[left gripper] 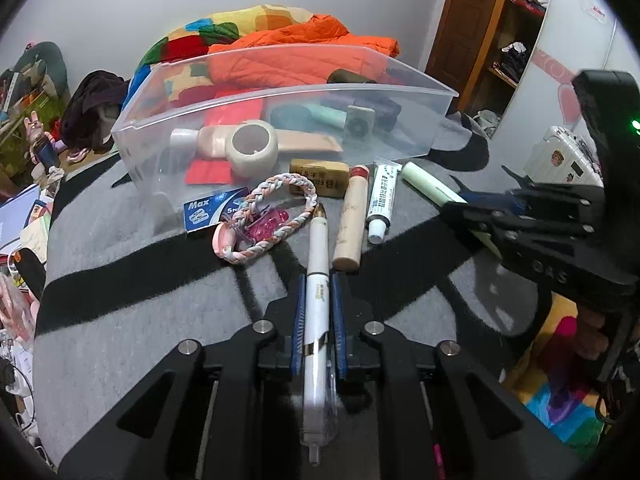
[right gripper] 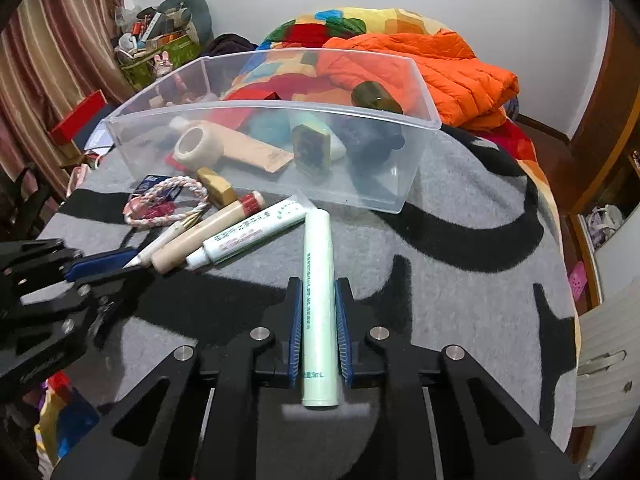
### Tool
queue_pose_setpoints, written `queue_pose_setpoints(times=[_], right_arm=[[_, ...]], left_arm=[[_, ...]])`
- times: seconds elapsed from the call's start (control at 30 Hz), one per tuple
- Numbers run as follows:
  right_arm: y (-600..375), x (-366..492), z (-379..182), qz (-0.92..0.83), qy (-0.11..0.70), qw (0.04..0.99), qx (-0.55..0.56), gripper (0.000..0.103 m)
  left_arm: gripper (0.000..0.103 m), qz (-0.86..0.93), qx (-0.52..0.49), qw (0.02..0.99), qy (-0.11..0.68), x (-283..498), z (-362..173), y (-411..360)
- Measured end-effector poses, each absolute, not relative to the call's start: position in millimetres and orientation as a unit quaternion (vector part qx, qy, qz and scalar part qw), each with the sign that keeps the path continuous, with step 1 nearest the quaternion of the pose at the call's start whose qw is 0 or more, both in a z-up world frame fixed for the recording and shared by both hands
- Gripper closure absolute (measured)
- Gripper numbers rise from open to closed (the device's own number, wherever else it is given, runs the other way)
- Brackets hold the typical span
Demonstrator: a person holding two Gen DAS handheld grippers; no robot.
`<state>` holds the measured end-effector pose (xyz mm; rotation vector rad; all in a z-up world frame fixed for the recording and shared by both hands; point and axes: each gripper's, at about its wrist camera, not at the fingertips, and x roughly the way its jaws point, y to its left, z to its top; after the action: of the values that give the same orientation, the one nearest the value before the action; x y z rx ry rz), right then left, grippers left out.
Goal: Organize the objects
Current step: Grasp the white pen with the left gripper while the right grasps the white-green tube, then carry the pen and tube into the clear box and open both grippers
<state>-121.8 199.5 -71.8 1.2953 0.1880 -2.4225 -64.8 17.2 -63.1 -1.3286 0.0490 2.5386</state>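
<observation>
Left gripper (left gripper: 318, 284) jaws pinch white pen (left gripper: 316, 320), its tip pointing toward clear bin (left gripper: 280, 92). Right gripper (right gripper: 318, 288) jaws pinch pale green tube (right gripper: 318, 300), far end just short of the bin's front wall. Both items lie on the grey-black blanket (right gripper: 460, 220). Beige tube (left gripper: 352, 220), white ointment tube (left gripper: 382, 200), braided band (left gripper: 272, 216) and stapler box (left gripper: 212, 210) sit in front of the bin.
</observation>
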Motion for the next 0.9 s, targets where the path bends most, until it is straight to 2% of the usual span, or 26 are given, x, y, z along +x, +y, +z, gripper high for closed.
queue_pose_setpoints(times=[0.37, 0.9], right_arm=[[208, -102, -60, -0.868, 0.052, 0.208, 0.449, 0.089], [221, -117, 10, -0.906, 0.025, 0.210, 0.366, 0.089]], left_arm=[[0.093, 0.889, -0.443, 0.114, -0.004, -35, -48, 8], [0.093, 0.922, -0.373, 0.095, -0.042, -53, 12, 0]])
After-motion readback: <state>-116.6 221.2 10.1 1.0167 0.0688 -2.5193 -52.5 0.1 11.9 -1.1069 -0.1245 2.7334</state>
